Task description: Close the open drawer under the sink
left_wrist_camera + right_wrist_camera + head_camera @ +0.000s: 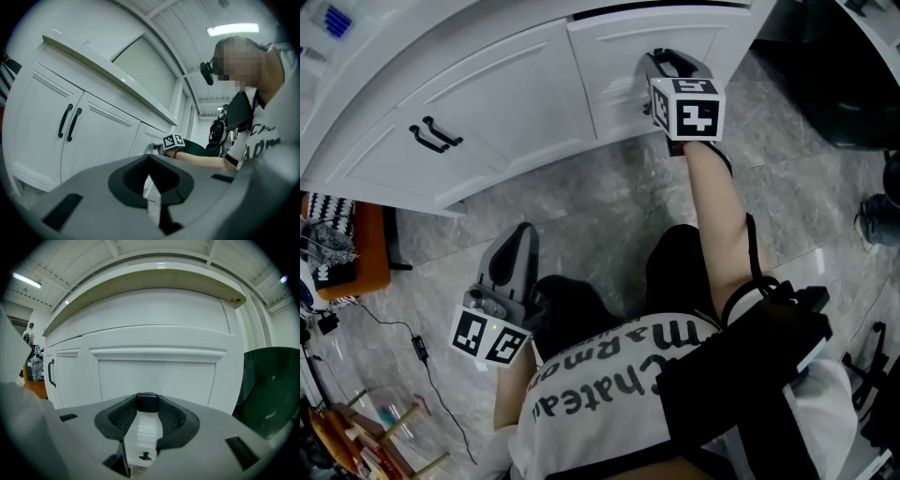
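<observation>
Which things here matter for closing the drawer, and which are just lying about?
Job: drawer; handle; right gripper, jaws on the handle.
Lying about: left gripper, idle; cable; orange stool; green bin.

White cabinet (516, 94), black drawer handle (146, 402), grey marbled floor (609, 206).

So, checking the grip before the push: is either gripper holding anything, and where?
Right gripper clamps the black handle on the drawer; left gripper holds nothing.

Left claw (151, 180) closed; white cabinet doors (98, 140) ahead; right claw (153, 149) at drawer front (144, 137).
</observation>
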A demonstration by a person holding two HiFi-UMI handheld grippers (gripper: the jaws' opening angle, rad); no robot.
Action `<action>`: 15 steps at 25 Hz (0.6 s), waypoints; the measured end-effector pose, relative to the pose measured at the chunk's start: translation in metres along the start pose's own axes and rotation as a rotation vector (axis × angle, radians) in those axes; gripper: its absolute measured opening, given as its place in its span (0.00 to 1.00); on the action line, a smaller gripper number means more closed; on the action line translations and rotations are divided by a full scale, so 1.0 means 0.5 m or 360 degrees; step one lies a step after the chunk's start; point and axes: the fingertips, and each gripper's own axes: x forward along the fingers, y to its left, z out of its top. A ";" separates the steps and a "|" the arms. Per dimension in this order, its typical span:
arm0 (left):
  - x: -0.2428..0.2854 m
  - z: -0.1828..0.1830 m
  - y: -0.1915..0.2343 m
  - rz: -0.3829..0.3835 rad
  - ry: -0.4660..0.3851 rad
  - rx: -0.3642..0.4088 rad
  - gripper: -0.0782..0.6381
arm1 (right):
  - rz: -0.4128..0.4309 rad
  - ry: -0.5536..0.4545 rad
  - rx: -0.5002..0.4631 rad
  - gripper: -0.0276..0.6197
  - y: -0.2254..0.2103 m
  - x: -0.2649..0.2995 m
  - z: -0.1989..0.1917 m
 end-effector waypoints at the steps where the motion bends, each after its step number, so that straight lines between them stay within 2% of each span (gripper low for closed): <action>1: -0.002 0.002 0.002 0.0004 -0.0002 -0.0002 0.12 | 0.0001 0.0006 0.0000 0.27 0.001 0.002 0.000; 11: -0.005 0.042 0.012 0.0014 -0.0019 0.0039 0.12 | 0.0018 0.0069 0.0021 0.27 -0.006 0.028 0.006; 15: -0.001 0.050 0.015 0.0016 -0.0016 0.0043 0.12 | 0.0012 0.0021 0.0016 0.27 -0.005 0.031 0.007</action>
